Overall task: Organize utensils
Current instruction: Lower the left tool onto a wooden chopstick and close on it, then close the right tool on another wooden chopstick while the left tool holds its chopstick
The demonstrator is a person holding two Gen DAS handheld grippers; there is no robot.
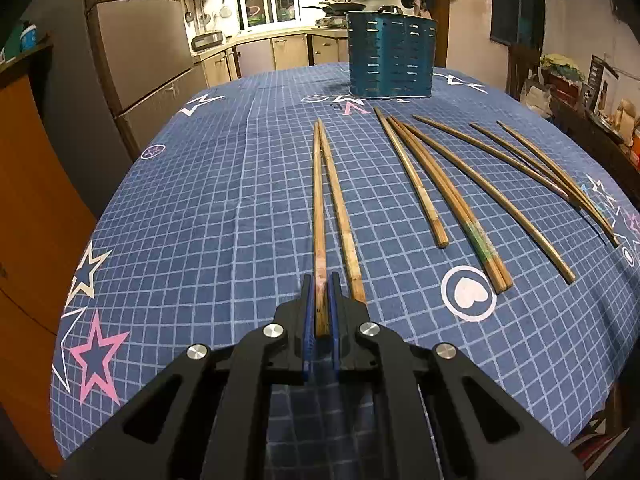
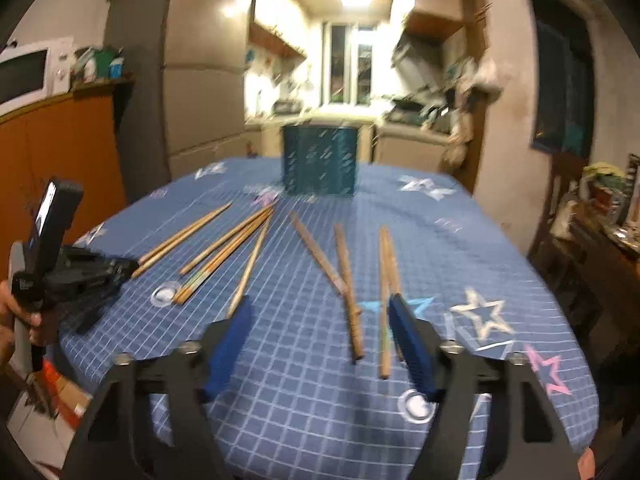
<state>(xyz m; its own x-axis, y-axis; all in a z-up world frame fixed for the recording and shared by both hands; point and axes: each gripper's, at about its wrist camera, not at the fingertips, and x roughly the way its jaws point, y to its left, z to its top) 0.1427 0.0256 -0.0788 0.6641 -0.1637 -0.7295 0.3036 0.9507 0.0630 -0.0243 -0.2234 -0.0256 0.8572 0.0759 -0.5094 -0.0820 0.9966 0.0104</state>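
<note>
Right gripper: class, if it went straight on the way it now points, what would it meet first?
Probably the chopstick lying on the tablecloth between the open fingers of the right gripper; the blue utensil holder stands well beyond. Blur makes depth uncertain.

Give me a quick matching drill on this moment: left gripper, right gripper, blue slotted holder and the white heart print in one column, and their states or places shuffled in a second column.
Things:
1. left gripper
2. right gripper
3. blue slotted holder
4. white heart print

States or places:
A. upright at the far end of the table
B. jaws apart, nothing pressed between the pads
C. on the cloth beside the near ends of a chopstick pair
D. shut on a single chopstick

Pairs: 1-D, 2-B, 3-A, 4-C
</note>
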